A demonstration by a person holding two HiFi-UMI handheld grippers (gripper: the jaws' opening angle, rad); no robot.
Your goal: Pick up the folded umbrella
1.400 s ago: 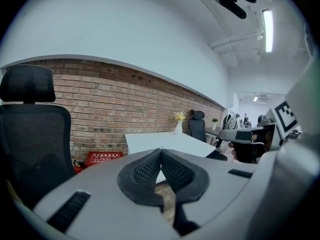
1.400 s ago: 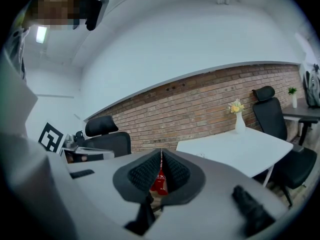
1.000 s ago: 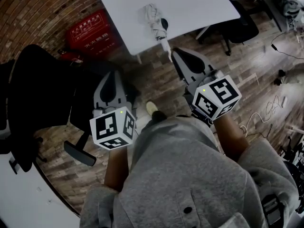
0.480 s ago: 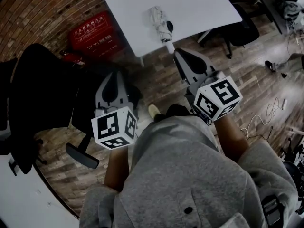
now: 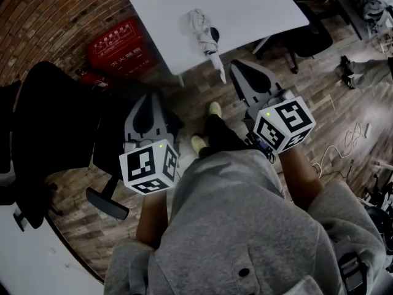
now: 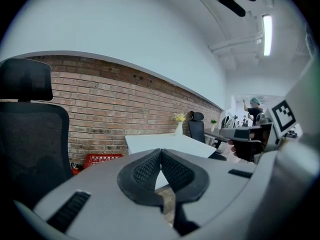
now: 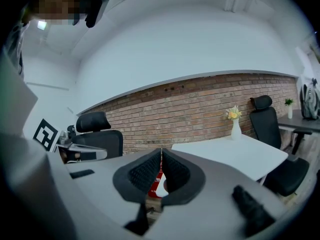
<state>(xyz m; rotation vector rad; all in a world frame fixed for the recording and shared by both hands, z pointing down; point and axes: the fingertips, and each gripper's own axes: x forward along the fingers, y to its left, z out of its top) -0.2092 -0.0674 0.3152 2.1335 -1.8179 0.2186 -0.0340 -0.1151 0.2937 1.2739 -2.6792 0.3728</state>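
Head view, looking down. I hold a gripper in each hand. My left gripper [image 5: 147, 98] has its jaws closed on nothing. My right gripper [image 5: 237, 67] is closed and empty too.

The folded umbrella [image 5: 202, 32], pale in colour, lies on a white table [image 5: 258, 5] ahead of both pairs of jaws, nearer the right pair. Its handle end sticks out past the table's near edge, just ahead and left of my right jaw tips, not touching them.

A red box [image 5: 116, 42] sits ahead of my left jaws, beside the table's left edge. A black office chair [image 5: 49, 115] crowds the space left of my left jaws. A second chair [image 5: 310, 35] stands ahead and right of my right jaws. My shoes [image 5: 214, 109] rest on the wooden floor [image 5: 196, 94] between the grippers. Bare floor separates both jaw tips from the table edge.

Left gripper view. My jaw pads meet tip to tip with nothing between them. Ahead of them is the table top, with a white vase of yellow flowers [image 6: 179, 128] at its far end and a brick wall [image 6: 110, 109] behind. The black chair's back fills the left side. My right gripper shows at the right.

Right gripper view. The pads are pressed together and hold nothing. The red box shows through the gap below the tips. The table stretches ahead and to the right, its top bare except for the vase.
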